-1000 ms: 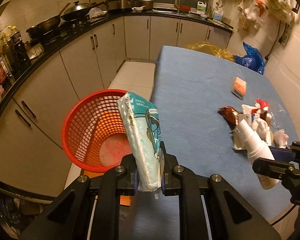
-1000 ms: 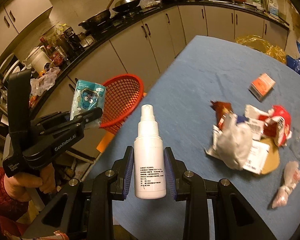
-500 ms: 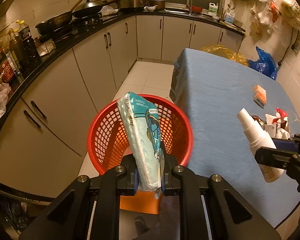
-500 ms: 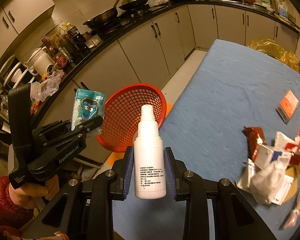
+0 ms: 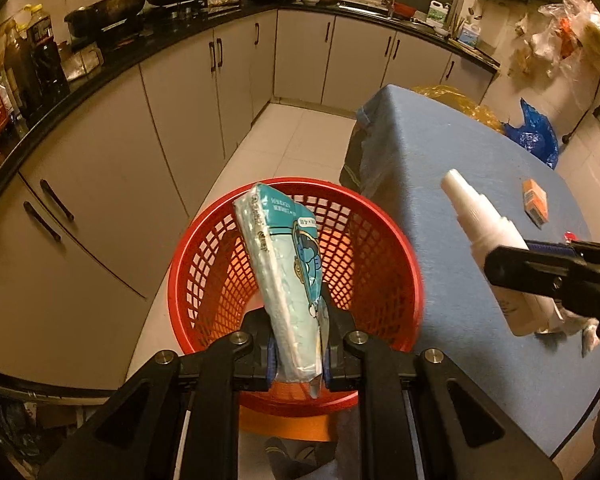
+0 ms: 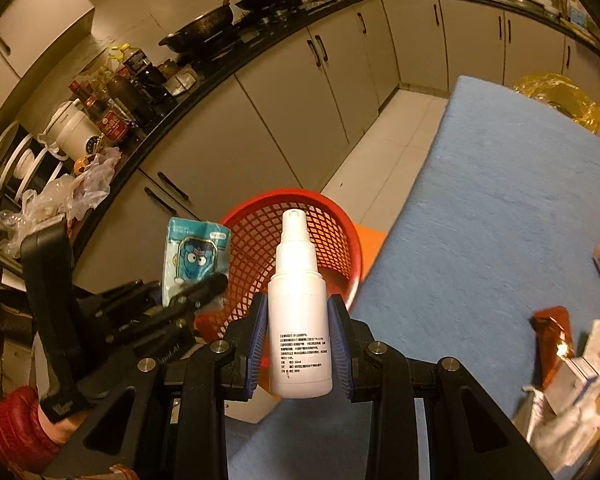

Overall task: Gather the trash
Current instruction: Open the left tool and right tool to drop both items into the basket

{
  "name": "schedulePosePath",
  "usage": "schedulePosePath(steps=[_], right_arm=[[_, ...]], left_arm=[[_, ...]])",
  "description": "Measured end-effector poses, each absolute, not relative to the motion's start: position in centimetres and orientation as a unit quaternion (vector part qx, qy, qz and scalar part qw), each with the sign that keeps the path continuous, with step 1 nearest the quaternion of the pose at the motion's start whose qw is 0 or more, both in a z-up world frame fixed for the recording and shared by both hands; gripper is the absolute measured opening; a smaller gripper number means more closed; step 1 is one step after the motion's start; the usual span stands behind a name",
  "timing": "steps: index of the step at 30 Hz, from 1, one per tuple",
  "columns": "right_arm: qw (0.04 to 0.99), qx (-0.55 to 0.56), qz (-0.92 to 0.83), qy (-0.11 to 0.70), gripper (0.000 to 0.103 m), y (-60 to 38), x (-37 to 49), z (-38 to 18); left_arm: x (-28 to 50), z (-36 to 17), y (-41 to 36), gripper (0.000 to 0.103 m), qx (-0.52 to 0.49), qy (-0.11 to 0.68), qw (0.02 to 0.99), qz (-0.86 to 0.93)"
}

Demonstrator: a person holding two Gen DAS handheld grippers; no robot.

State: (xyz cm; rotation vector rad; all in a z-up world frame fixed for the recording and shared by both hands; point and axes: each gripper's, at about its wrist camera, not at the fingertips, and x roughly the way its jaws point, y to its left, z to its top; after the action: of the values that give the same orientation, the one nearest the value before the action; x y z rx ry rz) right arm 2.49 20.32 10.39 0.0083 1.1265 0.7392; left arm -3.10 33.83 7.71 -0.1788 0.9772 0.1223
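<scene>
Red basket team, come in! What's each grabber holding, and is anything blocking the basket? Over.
Left gripper shut on teal tissue pack, above red basket. Right gripper shut on white spray bottle. Basket mouth unobstructed.

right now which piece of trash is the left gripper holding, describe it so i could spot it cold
Find the red mesh basket on the floor beside the blue-covered table. Right in front of its opening the left gripper is shut on a flat teal tissue pack with a blue cartoon figure printed on it. The other held item, the spray bottle in the right gripper, is plain white and round.
</scene>
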Motion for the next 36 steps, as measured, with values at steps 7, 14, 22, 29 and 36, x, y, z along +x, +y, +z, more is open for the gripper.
schedulePosePath(steps=[7, 14, 22, 29, 36], right_arm=[[0.767, 0.005, 0.343, 0.542, 0.033, 22.8, 4.4, 8.3], [0.765, 0.014, 0.338, 0.548, 0.037, 23.7, 5.6, 7.3], [0.781, 0.025, 0.338, 0.525, 0.044, 22.3, 5.2, 9.6], [0.791, 0.051, 0.330, 0.512, 0.051, 18.3, 2.5, 11.6], [0.802, 0.067, 0.312, 0.505, 0.056, 13.2, -1.4, 12.2]], left_arm=[[-2.8, 6.8, 35.2, 0.016, -0.102, 0.475, 0.872, 0.062], [-2.6, 6.9, 35.8, 0.023, -0.106, 0.472, 0.873, 0.064], [-3.1, 8.1, 36.0, 0.049, -0.103, 0.456, 0.881, 0.077], [-3.8, 9.5, 34.6, 0.058, -0.102, 0.443, 0.888, 0.070], [-4.5, 10.2, 30.9, 0.058, -0.089, 0.448, 0.889, 0.038]])
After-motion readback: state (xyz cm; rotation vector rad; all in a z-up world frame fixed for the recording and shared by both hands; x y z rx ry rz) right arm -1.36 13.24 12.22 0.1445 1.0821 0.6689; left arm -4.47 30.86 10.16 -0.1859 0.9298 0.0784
